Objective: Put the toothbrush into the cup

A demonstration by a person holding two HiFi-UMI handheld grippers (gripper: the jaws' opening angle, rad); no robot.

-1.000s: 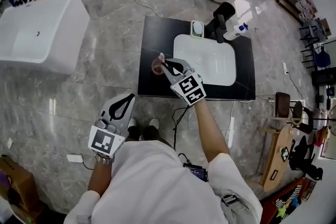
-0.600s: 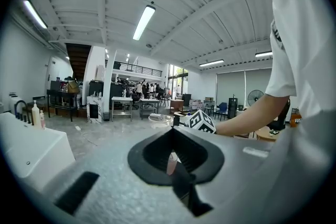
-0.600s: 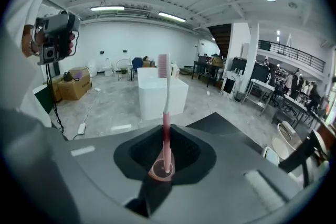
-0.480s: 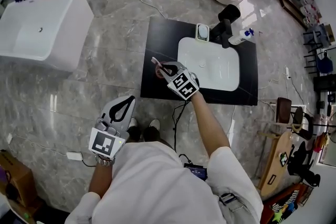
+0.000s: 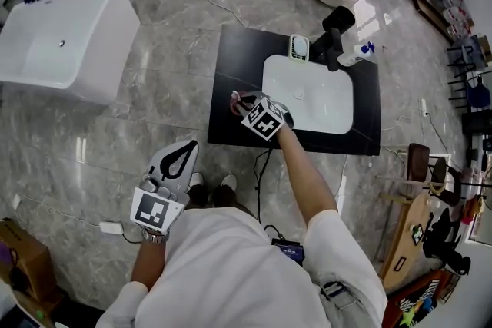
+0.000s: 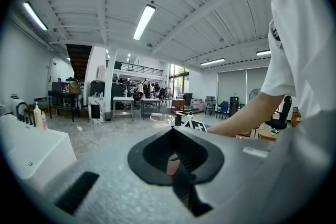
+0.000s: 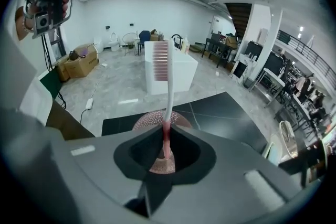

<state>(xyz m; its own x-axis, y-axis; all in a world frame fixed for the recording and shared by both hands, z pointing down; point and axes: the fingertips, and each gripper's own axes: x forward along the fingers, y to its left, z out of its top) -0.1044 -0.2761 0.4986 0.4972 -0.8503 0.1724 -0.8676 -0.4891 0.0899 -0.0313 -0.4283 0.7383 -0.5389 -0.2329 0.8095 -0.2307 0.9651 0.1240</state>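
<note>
Toothbrush [image 7: 168, 86] in right gripper [image 7: 165, 150]; cup [image 7: 147, 122] (pink) mostly hidden.

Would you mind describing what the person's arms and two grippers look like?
Both the left gripper and the right gripper are pale grey plastic shells with a black-lined, teardrop-shaped opening behind the jaws. Each carries a cube with black-and-white square markers. No cables show on them. The person wears a white short-sleeved shirt, so the forearms are bare.

We see a glossy black counter [image 5: 231, 65], polished stone floor [image 5: 177, 4], smooth plastic toothbrush [image 7: 169, 86] and a dimpled, matt cup [image 7: 149, 122].
</note>
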